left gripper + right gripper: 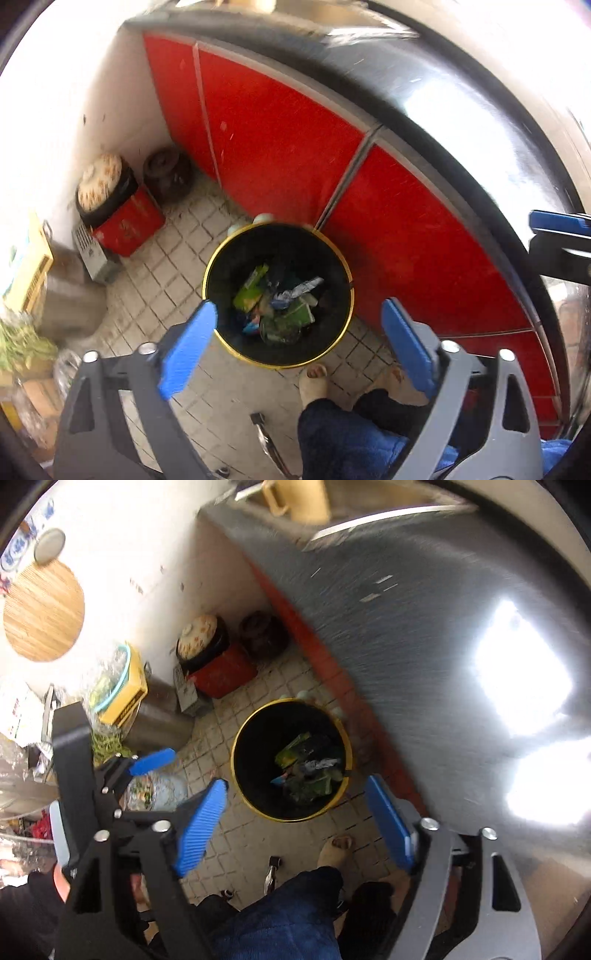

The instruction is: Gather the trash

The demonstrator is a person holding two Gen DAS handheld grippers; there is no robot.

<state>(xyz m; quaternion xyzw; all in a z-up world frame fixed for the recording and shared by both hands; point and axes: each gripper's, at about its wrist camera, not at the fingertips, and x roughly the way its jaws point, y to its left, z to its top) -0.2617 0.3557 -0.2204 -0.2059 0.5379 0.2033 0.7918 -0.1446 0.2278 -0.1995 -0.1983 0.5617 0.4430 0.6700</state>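
A black trash bin with a gold rim stands on the tiled floor against the red cabinets; it also shows in the right wrist view. Inside lie several wrappers, green, silver and blue. My left gripper hangs open and empty above the bin, its blue pads apart. My right gripper is also open and empty above the bin. The left gripper's blue finger shows in the right wrist view; the right gripper's shows at the left wrist view's right edge.
Red cabinet doors under a steel counter. In the corner stand a red box with a lidded pot, and a dark jar. A yellow box and bagged greens are at left. The person's feet stand by the bin.
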